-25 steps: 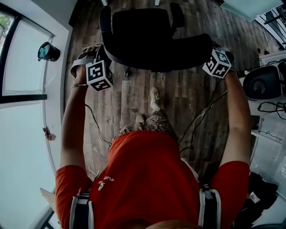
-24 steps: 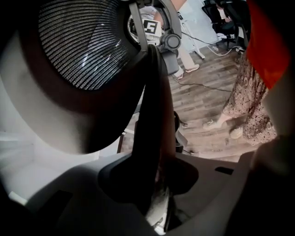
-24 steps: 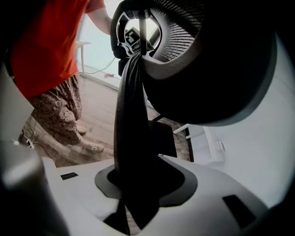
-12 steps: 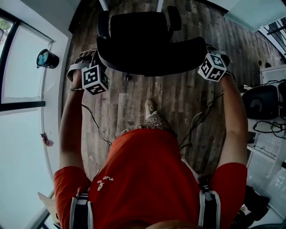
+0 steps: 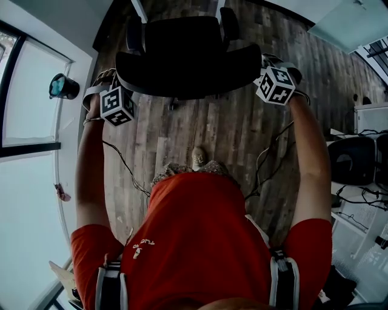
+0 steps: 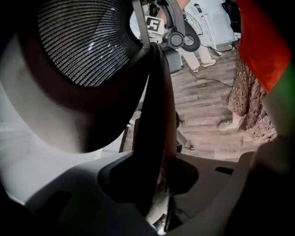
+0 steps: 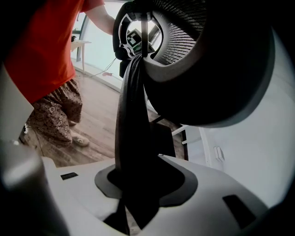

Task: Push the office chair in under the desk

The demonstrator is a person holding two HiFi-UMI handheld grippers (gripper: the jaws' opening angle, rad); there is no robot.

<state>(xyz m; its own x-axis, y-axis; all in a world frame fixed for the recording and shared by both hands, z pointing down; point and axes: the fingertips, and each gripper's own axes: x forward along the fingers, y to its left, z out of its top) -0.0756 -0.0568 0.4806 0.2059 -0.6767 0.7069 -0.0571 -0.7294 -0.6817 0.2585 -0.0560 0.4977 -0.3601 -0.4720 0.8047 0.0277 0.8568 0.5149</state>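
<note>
The black office chair stands on the wood floor in front of me, its curved backrest nearest. My left gripper is shut on the backrest's left end and my right gripper on its right end. In the left gripper view the dark backrest edge runs down between the jaws of the left gripper, with the mesh above. The right gripper view shows that edge pinched in the right gripper. Two white desk legs show beyond the chair's seat.
A dark pot sits on the white sill at the left. Cables trail over the floor on my right. Black equipment and white furniture stand at the right edge. My foot is behind the chair.
The chair has rolled away from me, toward the white legs, with both grippers still clamped on its backrest. I have stepped forward after it.
</note>
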